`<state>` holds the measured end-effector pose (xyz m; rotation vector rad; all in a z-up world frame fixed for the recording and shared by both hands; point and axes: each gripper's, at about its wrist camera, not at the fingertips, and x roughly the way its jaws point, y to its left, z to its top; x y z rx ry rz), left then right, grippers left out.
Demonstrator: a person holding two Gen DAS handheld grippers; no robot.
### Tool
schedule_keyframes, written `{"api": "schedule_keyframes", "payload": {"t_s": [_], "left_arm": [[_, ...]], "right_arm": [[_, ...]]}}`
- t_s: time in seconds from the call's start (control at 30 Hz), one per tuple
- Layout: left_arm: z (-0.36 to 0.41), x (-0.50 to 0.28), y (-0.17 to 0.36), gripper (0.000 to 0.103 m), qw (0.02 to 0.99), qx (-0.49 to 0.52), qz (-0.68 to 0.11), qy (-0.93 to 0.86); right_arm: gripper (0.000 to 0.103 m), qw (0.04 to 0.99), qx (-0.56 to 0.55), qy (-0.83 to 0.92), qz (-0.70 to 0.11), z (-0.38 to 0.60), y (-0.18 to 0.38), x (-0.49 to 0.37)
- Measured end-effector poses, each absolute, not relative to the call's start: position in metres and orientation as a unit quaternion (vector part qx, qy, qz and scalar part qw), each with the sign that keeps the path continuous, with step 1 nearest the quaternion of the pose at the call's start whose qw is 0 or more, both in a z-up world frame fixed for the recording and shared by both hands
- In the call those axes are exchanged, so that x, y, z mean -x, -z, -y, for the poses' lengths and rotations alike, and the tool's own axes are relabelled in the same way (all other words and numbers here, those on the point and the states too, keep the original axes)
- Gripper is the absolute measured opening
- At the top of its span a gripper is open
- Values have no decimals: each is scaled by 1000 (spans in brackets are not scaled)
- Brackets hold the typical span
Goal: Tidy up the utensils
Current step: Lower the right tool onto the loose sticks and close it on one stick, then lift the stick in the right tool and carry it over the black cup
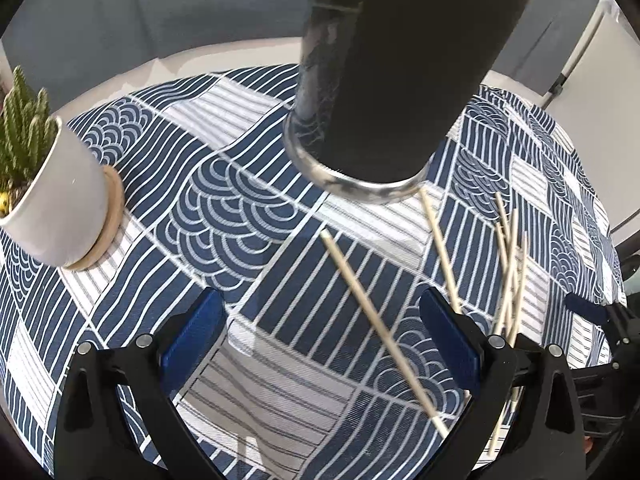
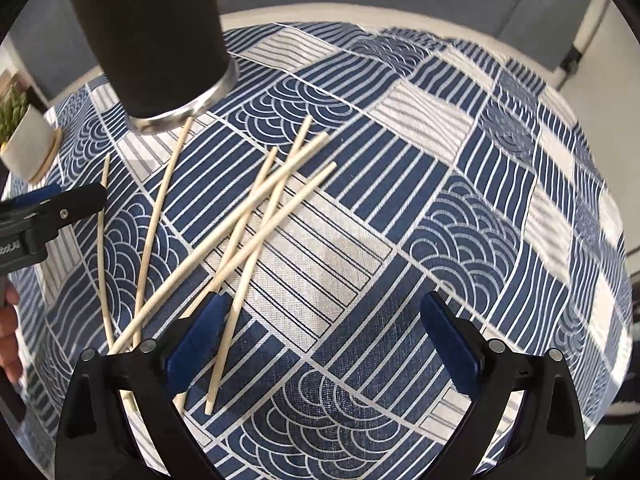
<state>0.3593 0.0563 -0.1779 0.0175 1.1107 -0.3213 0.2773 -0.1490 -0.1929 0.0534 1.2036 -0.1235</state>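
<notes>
**Six sticks to be picked up, both claws wide open**

Six wooden chopsticks (image 2: 224, 236) are seen lying loose on the table (image 2: 460, 184), which is covered by a blue and white cloth. Most of them are crossed in a heap just ahead of the right claw (image 2: 320, 336) and off to its left side. One thin end is passed between its blue pads, close to the left one. The right claw is held wide open and nothing is gripped. The left claw (image 1: 320, 336) is wide open too, with one chopstick (image 1: 380, 332) lying slantwise between its fingers, not pinched.

A tall dark cup (image 2: 156, 40) with a shiny bottom rim is stood beyond the sticks, further ahead of both claws. The sticks are probably meant to be dropped into it.

The step is best done one stick at a time. The claw should be lowered over a stick that lies on top of the heap, squeezed near its middle, and lifted straight so the others are not flicked away.

A potted cactus (image 1: 48, 184) is shown large only in the left view, far to the left. The whole crossed heap is shown clearly only in the right view; in the left view it is squashed at the edge.
</notes>
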Motion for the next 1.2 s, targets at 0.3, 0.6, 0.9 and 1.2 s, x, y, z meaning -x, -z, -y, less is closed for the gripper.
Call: {"api": "schedule_keyframes", "payload": {"t_s": [0.3,0.6,0.9,1.2], "left_arm": [[-34,-360,190,99,829,-83,-543,109],[-52,-363,186,79,812,-65,-573,86],[-90,-372,179,6,797,-48,-591,115],[-126,-360,177,5,781,1,-610,133]], "right_arm": [[91,793,-62,68,-602,158,196,-285],[4,771,-39,99,-628,171,182,-290],[4,762,-47,145,-629,203,179,-273],[4,782,-76,156,-598,232,142,-267]]}}
